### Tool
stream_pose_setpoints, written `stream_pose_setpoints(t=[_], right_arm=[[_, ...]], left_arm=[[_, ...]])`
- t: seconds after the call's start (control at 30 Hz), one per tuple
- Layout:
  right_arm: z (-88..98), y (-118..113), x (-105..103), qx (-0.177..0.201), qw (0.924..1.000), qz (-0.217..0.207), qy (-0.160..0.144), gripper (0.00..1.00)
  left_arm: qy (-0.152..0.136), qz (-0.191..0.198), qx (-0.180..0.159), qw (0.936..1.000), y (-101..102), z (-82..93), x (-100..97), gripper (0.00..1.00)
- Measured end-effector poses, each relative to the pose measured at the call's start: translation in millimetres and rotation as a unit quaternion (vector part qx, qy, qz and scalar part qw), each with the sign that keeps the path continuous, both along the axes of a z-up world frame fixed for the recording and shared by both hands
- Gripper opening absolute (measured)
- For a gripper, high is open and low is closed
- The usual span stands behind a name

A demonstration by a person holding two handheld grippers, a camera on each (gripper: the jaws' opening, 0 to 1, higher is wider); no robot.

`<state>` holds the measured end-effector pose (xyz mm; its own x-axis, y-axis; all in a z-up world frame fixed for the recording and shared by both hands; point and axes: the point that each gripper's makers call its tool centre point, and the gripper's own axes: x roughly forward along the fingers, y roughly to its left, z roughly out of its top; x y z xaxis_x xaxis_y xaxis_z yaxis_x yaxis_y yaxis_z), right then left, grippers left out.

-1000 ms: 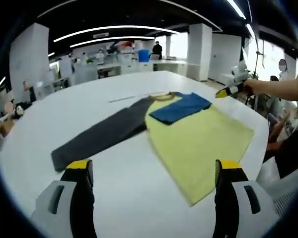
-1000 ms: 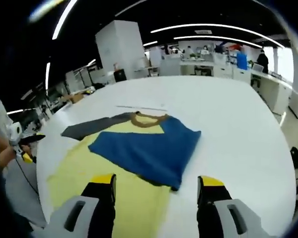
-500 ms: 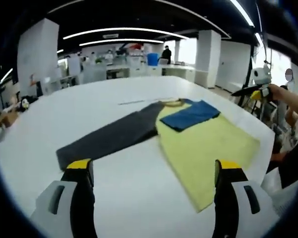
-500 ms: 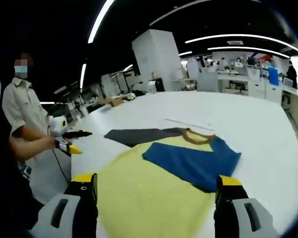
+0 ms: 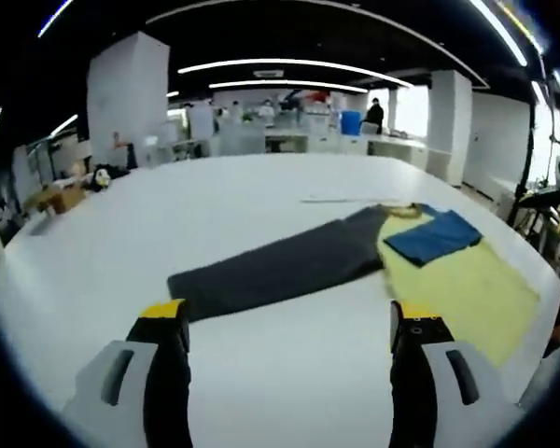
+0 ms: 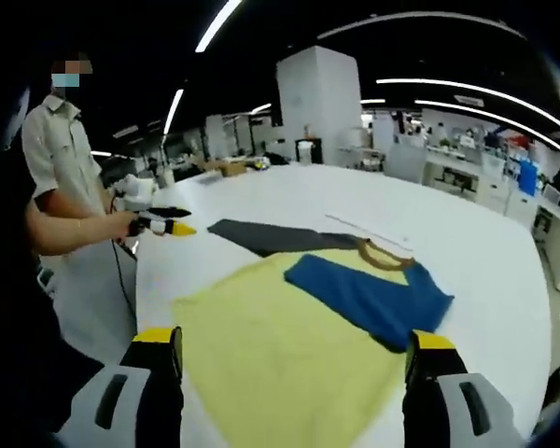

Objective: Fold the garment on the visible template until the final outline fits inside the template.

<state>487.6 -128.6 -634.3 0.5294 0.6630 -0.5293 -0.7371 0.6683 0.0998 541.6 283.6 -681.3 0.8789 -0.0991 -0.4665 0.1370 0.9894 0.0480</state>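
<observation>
A yellow T-shirt (image 6: 280,345) lies flat on the white table (image 6: 467,233). Its blue sleeve (image 6: 373,299) is folded in over the yellow body, below the brown collar (image 6: 385,254). Its dark grey sleeve (image 5: 280,266) stretches out straight to the side. My left gripper (image 5: 287,317) hovers open and holds nothing, short of the grey sleeve's end. In the right gripper view a person holds it at the table's edge (image 6: 185,228). My right gripper (image 6: 294,341) is open over the yellow hem, holding nothing.
A thin pale strip (image 5: 331,199) lies on the table just beyond the collar. The person (image 6: 61,187) stands at the table's left side in the right gripper view. Desks, pillars and other people fill the office behind.
The right gripper has drawn back from the blue sleeve to the yellow hem. The left gripper view has swung toward the grey sleeve. The shirt itself lies as before.
</observation>
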Motion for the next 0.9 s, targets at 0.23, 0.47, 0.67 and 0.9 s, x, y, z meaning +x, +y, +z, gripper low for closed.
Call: stream_pose_setpoints(t=[0.23, 0.47, 0.67, 0.9], right_arm=[[2.0, 4, -9, 0.008, 0.9999, -0.002, 0.010, 0.98], [3.2, 0, -8, 0.007, 0.9998, -0.016, 0.008, 0.97], [2.5, 0, -7, 0.006, 0.9997, -0.023, 0.006, 0.96], [-2.1, 1, -2, 0.007, 0.9993, -0.035, 0.006, 0.95]], left_arm=[[-0.019, 0.082, 0.004, 0.9964, 40, -1.6, 16.6, 0.65], [-0.021, 0.121, -0.009, 0.9923, 63, -17.7, 29.4, 0.50], [-0.006, 0.158, -0.020, 0.9872, 81, -36.7, 35.9, 0.41], [0.002, 0.188, -0.028, 0.9818, 98, -54.0, 42.5, 0.30]])
